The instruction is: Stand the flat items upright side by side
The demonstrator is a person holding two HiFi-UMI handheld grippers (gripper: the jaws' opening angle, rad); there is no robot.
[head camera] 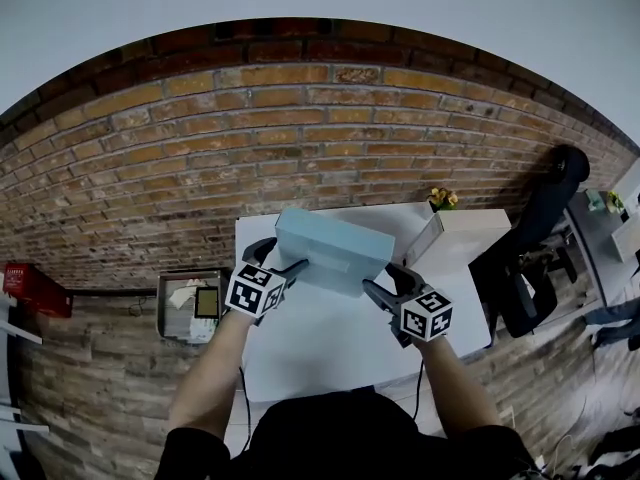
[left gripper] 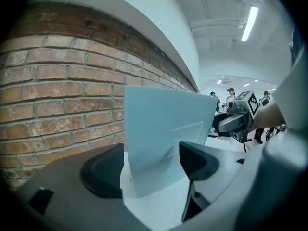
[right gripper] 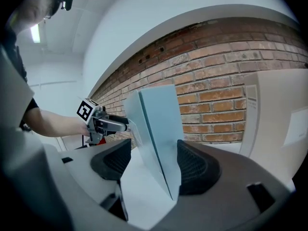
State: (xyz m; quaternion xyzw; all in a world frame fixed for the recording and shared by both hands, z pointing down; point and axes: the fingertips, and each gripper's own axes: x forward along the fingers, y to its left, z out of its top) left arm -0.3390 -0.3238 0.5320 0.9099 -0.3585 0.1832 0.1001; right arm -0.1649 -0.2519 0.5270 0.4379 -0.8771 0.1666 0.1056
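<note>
In the head view the pale blue box (head camera: 332, 250) covers the far jaw tips of the left gripper (head camera: 278, 258) and the right gripper (head camera: 390, 282), and the wearer's dark head and shoulders (head camera: 340, 433) hide the near edge of the white table (head camera: 330, 353). In the right gripper view I can't tell whether the left-hand pad presses the box (a pale sliver shows beside it), and the white carton (right gripper: 276, 129) runs off the right edge. The contents of the floor tray (head camera: 161, 306) and the yellow thing (head camera: 441, 198) are too small to name.
</note>
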